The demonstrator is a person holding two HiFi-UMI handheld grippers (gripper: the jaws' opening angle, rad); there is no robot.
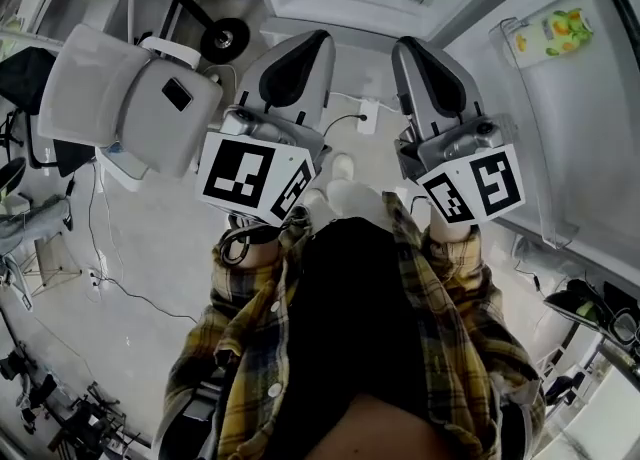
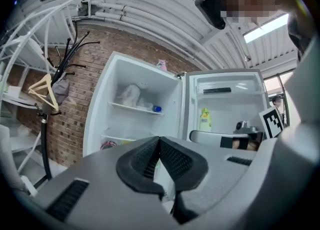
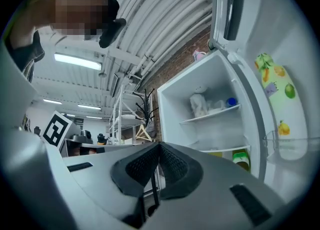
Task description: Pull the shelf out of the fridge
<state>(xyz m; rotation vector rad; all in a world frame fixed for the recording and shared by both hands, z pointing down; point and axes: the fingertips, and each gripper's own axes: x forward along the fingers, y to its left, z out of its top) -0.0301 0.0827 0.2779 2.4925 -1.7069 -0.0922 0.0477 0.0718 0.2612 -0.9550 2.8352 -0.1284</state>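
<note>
Approach step (fridge [image 2: 100,109] open): my left gripper [image 2: 159,139] and right gripper [image 3: 159,145] are pressed closed, empty; next I spread both 2 at the shelf [image 2: 135,108] edge.

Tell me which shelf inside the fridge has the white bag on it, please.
The upper shelf: the white bag and a blue-capped bottle sit on it. The lower shelf carries no bag.

Wall [image 2: 75,109]: red-brown brick.
Ceiling [image 2: 150,19]: pale ribbed sheet.
Strip light [image 3: 77,61]: lit, under the ceiling.
Floor [image 1: 150,258]: pale grey, smooth.
Coat stand [image 2: 44,144]: black, before the brick, bearing a wooden hanger [image 2: 42,91].
Shelving rack [image 3: 120,121]: white, open.
</note>
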